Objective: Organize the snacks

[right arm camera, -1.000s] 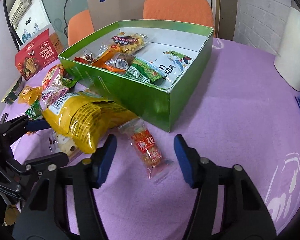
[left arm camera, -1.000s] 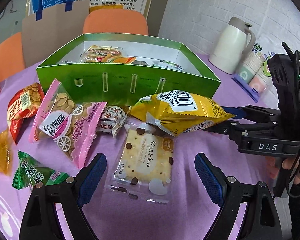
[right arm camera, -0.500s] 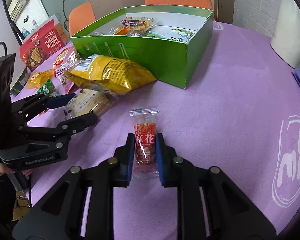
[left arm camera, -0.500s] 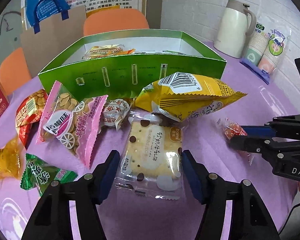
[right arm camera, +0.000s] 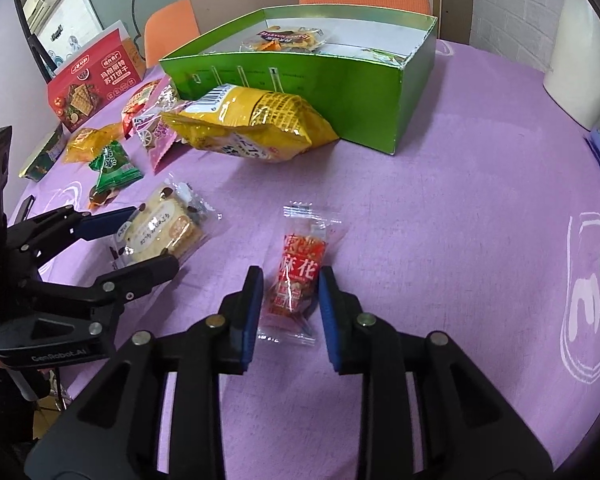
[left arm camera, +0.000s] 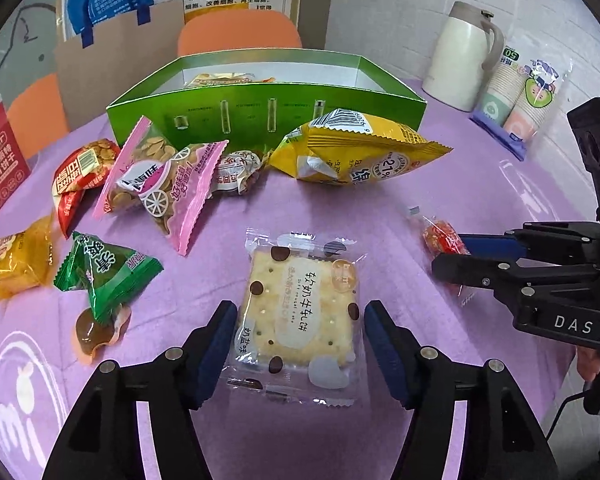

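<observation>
A clear-wrapped cracker packet sits between the fingers of my left gripper, which is shut on its two sides. From the right wrist view, the left gripper holds that cracker packet slightly tilted, just over the purple cloth. My right gripper is shut on a small red snack packet, whose far end sticks out past the fingertips. In the left wrist view the right gripper is at the right, with the red packet. The green box stands behind, with several snacks inside.
A yellow chip bag leans at the box's front wall. Pink, red, green and orange packets lie at the left. A white jug and paper cups stand at the back right.
Both grippers went from open to shut, the left on the cracker packet and the right on the red packet. Both then drew back from the box and the yellow bag with their packets.
</observation>
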`<action>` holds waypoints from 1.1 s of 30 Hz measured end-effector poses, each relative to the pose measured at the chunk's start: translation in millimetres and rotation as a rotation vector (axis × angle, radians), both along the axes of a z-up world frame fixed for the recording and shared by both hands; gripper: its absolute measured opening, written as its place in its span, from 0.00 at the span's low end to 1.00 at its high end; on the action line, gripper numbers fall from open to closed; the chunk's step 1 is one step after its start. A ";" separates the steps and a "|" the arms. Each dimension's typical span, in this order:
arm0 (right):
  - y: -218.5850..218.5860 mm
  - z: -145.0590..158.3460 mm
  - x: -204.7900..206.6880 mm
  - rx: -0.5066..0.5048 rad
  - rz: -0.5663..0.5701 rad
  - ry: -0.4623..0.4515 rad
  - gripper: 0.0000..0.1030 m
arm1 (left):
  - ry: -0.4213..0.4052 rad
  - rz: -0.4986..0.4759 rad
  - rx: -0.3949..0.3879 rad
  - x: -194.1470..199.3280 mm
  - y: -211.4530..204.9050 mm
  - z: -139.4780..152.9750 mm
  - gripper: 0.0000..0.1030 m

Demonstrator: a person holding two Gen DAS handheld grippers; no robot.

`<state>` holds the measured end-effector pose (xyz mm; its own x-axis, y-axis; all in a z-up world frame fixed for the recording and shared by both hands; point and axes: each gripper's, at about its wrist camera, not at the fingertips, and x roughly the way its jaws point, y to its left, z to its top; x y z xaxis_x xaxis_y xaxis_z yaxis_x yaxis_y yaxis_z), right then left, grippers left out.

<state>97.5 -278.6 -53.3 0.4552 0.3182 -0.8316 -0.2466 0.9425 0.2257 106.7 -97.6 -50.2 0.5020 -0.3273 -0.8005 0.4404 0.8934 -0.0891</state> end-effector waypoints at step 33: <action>-27.3 104.9 52.9 0.113 -0.140 -0.291 0.21 | -0.108 0.053 -0.302 88.2 7.8 132.2 0.57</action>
<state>150.3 -305.9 51.6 0.7137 0.3186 -0.6238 -0.1857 0.9448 0.2700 194.9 -89.7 82.1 0.6017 -0.5128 -0.6124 0.4150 0.8558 -0.3089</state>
